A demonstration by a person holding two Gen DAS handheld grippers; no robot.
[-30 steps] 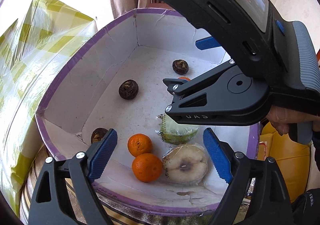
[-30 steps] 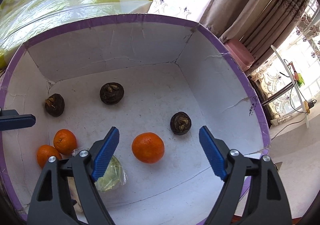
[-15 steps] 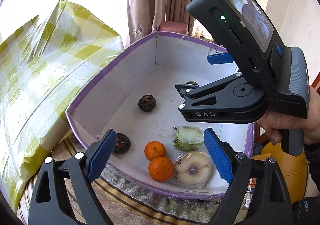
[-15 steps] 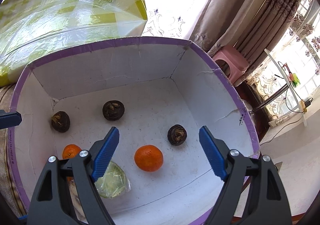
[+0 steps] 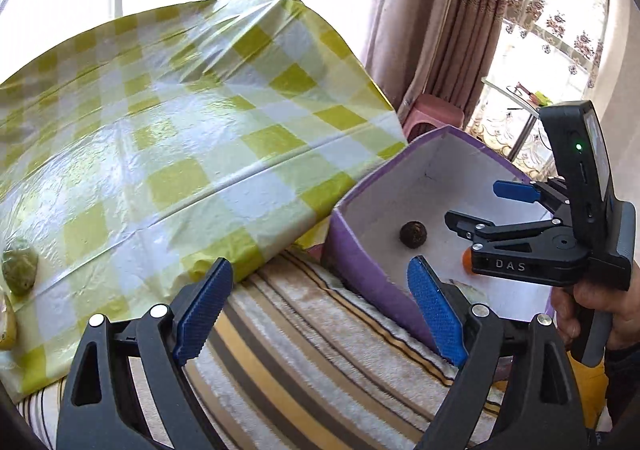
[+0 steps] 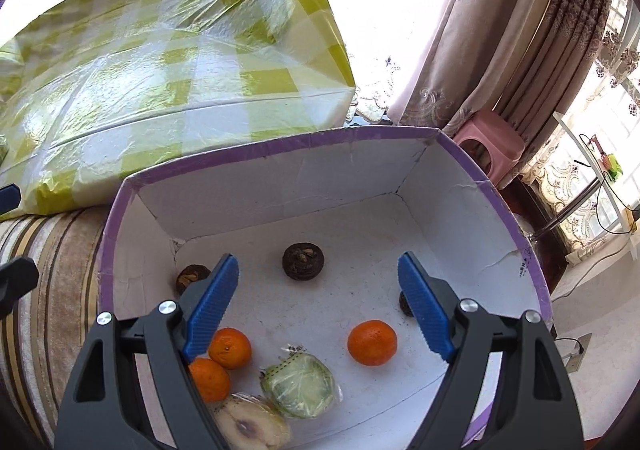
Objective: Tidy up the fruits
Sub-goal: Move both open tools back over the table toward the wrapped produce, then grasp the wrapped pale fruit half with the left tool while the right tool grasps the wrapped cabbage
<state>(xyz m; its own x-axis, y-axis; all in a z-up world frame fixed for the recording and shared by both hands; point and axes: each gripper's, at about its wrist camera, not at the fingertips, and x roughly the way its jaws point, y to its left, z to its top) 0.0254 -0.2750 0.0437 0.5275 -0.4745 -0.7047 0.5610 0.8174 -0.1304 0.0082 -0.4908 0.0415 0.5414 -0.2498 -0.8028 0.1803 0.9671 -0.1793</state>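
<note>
Green-and-white checked plastic cloth (image 5: 192,118) covers the raised surface on the left; one wrapped green fruit (image 5: 19,266) sits on it at the far left edge of the left view, well apart from the box, so my read is it's a leftover waiting to be collected. Left tongs (image 5: 320,314) hang over the striped towel (image 5: 304,354) between cloth and box, spread wide with nothing between them, pointing toward the cloth rather than into the box, probably lining up for that green fruit. Next right, the purple-rimmed white box (image 6: 280,142) rests on the towel beside the cloth, serving as the collection bin. Inside, left to right in the right view: a dark brown fruit (image 6: 192,277) near the left wall, two oranges (image 6: 230,348) touching each other, a wrapped pale cut fruit (image 6: 250,424) at the near edge, a wrapped green fruit (image 6: 298,380) beside it, another dark fruit (image 6: 302,261) mid-floor, a lone orange (image 6: 372,342), and a third dark one partly hidden behind the right tong finger. Sorting by kind looks unfinished, since the oranges are split up. Right tongs (image 6: 318,306) hover above the box floor, also wide open, gripping nothing. Only readable writing: "DAS" on the right tongs' clamp body in the left view; small print on the box's right rim is too small to read.
</note>
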